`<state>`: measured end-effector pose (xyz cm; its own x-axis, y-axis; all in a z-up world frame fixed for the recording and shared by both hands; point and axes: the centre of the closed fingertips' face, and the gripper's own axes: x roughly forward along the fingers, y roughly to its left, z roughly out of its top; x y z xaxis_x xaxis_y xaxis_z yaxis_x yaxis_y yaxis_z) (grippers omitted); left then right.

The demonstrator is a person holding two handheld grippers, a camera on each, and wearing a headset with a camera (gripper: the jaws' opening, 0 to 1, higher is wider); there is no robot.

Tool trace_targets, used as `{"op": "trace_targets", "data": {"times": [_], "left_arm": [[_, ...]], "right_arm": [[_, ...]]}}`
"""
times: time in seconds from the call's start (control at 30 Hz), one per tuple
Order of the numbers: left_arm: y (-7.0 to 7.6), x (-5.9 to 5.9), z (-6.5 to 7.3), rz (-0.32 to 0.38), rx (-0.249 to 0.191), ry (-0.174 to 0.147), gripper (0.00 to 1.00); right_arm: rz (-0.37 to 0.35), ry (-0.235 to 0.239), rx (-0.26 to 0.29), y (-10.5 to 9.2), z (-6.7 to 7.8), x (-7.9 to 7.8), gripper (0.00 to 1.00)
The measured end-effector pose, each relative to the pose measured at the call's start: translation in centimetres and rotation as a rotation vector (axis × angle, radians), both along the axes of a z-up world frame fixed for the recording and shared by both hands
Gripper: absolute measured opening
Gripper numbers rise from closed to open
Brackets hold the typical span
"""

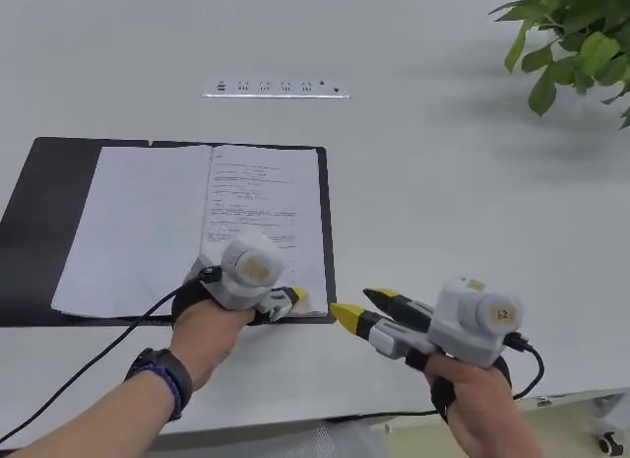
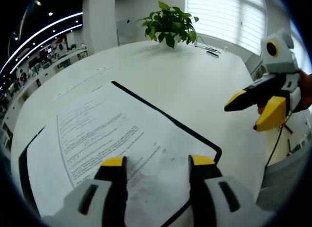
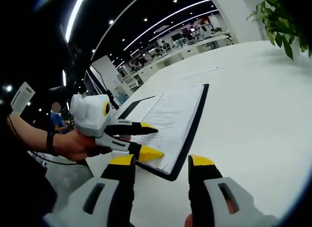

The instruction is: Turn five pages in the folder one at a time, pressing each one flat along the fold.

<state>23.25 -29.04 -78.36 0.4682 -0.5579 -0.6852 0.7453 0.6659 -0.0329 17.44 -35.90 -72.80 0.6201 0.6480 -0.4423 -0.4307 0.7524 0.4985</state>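
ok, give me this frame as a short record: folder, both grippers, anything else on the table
folder: open, flat on white table; left page blank, right page printed
left gripper: open, at right page's lower right corner; contact unclear
right gripper: open, over bare table right of folder, apart from it
other: socket strip beyond folder, plant far right

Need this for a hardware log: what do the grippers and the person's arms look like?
Both the left gripper and the right gripper have pale grey bodies and dark, yellow-tipped jaws. A black cable trails from each. The left wrist wears a black watch beside a purple band.
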Motion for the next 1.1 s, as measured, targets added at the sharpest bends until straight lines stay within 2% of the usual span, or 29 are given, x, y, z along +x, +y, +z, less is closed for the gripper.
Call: {"op": "trace_targets", "data": {"times": [0.27,0.57,0.7,0.8,1.1], "left_arm": [[0.4,0.7,0.0,0.024,-0.020,-0.002,0.42],[0.6,0.8,0.3,0.046,-0.074,0.040,0.41],[0.6,0.8,0.4,0.046,-0.081,0.047,0.41],[0.6,0.7,0.5,0.047,-0.092,0.057,0.42],[0.7,0.6,0.5,0.043,-0.096,0.059,0.40]], "right_arm": [[0.023,-0.007,0.016,1.5,0.0,1.8,0.41],[0.031,-0.013,0.038,2.4,0.0,5.0,0.40],[0.037,-0.008,0.052,3.0,-0.2,6.1,0.40],[0.049,-0.006,0.056,3.5,-0.4,6.6,0.40],[0.066,0.014,0.074,4.3,-1.0,7.3,0.39]]}}
